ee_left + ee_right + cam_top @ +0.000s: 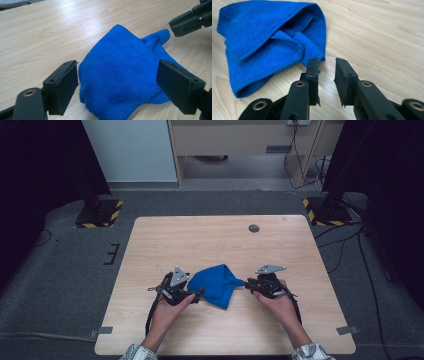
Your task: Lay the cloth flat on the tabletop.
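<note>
A crumpled blue cloth (216,285) lies on the wooden table (210,235) near its front edge, between the two hand-held grippers. My left gripper (197,295) sits at the cloth's left side. In the left gripper view its jaws (120,72) stand wide open, with the cloth (125,67) lying between and ahead of them and the pads off it. My right gripper (247,285) is at the cloth's right tip. In the right gripper view its jaws (327,66) stand a narrow gap apart over bare wood, and a folded corner of the cloth (267,42) ends just beside one jaw.
A small dark round disc (254,228) sits near the table's far edge. Grey tape tabs (101,330) mark the front corners. Stand bases with yellow-black stripes (100,212) rest on the carpet beyond the far corners. Bare wood stretches beyond the cloth.
</note>
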Action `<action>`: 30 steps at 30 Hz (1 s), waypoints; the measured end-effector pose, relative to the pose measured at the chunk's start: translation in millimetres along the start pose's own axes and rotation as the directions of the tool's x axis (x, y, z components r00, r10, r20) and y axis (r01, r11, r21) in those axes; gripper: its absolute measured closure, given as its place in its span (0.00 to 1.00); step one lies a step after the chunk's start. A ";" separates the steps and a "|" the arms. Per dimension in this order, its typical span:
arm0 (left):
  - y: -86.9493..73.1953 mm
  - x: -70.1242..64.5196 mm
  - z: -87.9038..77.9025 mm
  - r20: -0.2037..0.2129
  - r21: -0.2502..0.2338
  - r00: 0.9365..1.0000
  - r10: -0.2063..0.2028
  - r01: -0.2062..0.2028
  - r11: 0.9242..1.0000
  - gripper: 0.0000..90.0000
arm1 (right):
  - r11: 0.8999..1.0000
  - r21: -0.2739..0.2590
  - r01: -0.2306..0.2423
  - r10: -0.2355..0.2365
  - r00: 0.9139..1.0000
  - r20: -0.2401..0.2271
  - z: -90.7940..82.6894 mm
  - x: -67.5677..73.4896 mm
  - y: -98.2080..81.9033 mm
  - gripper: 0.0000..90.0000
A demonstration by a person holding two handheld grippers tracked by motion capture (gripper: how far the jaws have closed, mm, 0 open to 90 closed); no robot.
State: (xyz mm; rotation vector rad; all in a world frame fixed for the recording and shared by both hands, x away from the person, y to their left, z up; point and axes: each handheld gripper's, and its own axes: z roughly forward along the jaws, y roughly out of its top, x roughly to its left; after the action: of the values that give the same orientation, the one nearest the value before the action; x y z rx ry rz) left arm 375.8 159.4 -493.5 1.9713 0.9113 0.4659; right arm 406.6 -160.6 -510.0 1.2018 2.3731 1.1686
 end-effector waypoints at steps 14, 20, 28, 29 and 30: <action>0.3 -8.0 5.4 0.041 0.014 0.999 0.003 -0.004 1.000 0.26 | 1.000 0.030 -0.007 0.009 0.997 -0.079 16.0 5.5 0.3 0.80; -1.3 -12.1 10.8 0.048 0.038 0.999 0.016 -0.018 0.999 0.28 | 1.000 -0.008 0.027 -0.027 0.998 -0.060 11.8 11.8 6.5 0.99; -0.3 -31.5 21.8 0.065 0.065 0.993 0.094 -0.098 0.993 0.28 | 0.999 -0.013 0.033 -0.034 0.998 -0.060 10.3 12.8 6.6 0.99; -0.3 -31.5 21.8 0.065 0.065 0.993 0.094 -0.098 0.993 0.28 | 0.999 -0.013 0.033 -0.034 0.998 -0.060 10.3 12.8 6.6 0.99; 0.5 -34.4 21.9 0.069 0.061 0.992 0.105 -0.109 0.992 0.28 | 0.999 -0.011 0.032 -0.032 0.998 -0.061 10.1 13.1 6.5 0.99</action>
State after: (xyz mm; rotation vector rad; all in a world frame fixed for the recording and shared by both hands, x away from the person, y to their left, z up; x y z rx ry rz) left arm 367.0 121.0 -503.8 2.0891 0.7911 0.4342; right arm 407.3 -142.8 -509.9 1.1363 2.4182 1.2225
